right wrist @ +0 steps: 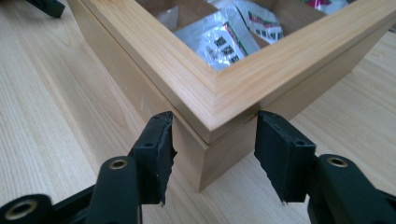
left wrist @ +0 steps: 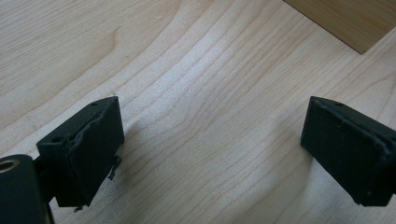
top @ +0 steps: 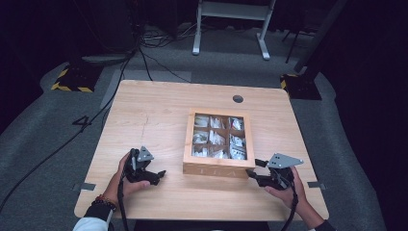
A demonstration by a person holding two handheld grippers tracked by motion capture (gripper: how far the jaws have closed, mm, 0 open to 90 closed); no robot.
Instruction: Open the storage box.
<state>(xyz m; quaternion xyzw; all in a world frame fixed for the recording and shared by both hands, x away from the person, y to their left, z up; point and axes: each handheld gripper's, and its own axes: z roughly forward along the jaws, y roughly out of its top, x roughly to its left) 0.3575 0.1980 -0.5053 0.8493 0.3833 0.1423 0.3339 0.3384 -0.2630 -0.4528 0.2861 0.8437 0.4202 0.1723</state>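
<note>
Compartmented wooden box (top: 217,167) (sachets inside, seemingly) mid-table, lidded.

1. The worktop (top: 159,115) was pale wood with a smooth, matt, fine-grained surface.
2. The box (right wrist: 243,88) was light wood, sanded smooth and satiny.
3. The packets (right wrist: 219,39) inside looked like glossy, crinkled plastic film.
4. The right claw (right wrist: 212,154) had matt black, rough-edged pads.

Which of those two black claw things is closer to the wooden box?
The right gripper: its jaws stand on either side of the wooden box at its near corner. The left gripper sits off to the box's left, apart from it, on the bare table.
</note>
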